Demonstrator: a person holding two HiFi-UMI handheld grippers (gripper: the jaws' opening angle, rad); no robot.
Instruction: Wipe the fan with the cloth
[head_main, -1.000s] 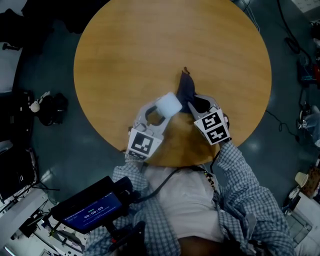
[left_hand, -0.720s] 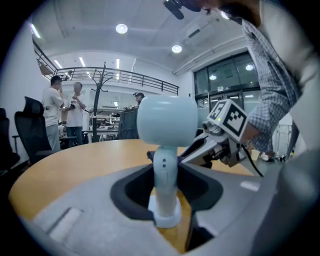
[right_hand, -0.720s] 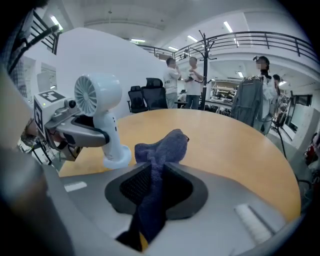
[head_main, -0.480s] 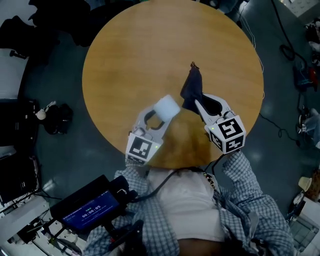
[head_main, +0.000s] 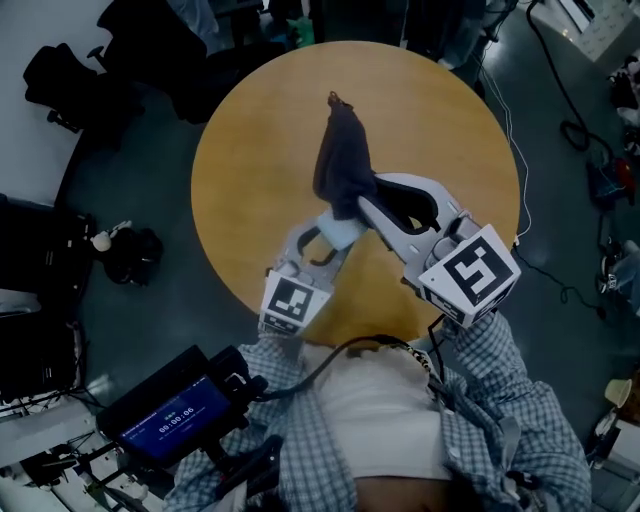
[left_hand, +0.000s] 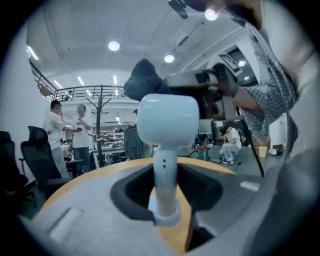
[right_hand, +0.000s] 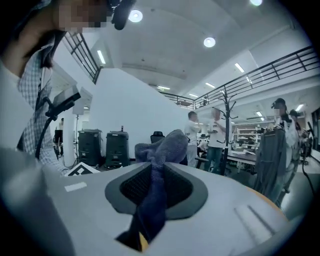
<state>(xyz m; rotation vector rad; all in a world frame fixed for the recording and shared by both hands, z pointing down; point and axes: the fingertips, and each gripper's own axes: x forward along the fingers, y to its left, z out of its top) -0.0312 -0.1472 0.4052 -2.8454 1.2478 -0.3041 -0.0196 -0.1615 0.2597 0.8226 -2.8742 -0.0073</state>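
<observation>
Below you, a round wooden table (head_main: 260, 150) is filling the upper middle of the head view, and a screen (head_main: 170, 415) is glowing blue at lower left. In the left gripper view, two people (left_hand: 80, 132) are standing at left beside a coat stand (left_hand: 101, 120). In the right gripper view, two black bins (right_hand: 91, 147) are sitting at left, with ceiling lights (right_hand: 209, 42) shining above.

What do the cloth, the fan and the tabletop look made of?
Cloth: dark, soft fabric, fuzzy nap, hangs limp in folds.
Fan: likely plastic, smooth pale matte shell with rounded edges.
Tabletop: wood or wood-look laminate, faint grain, slight sheen.
</observation>
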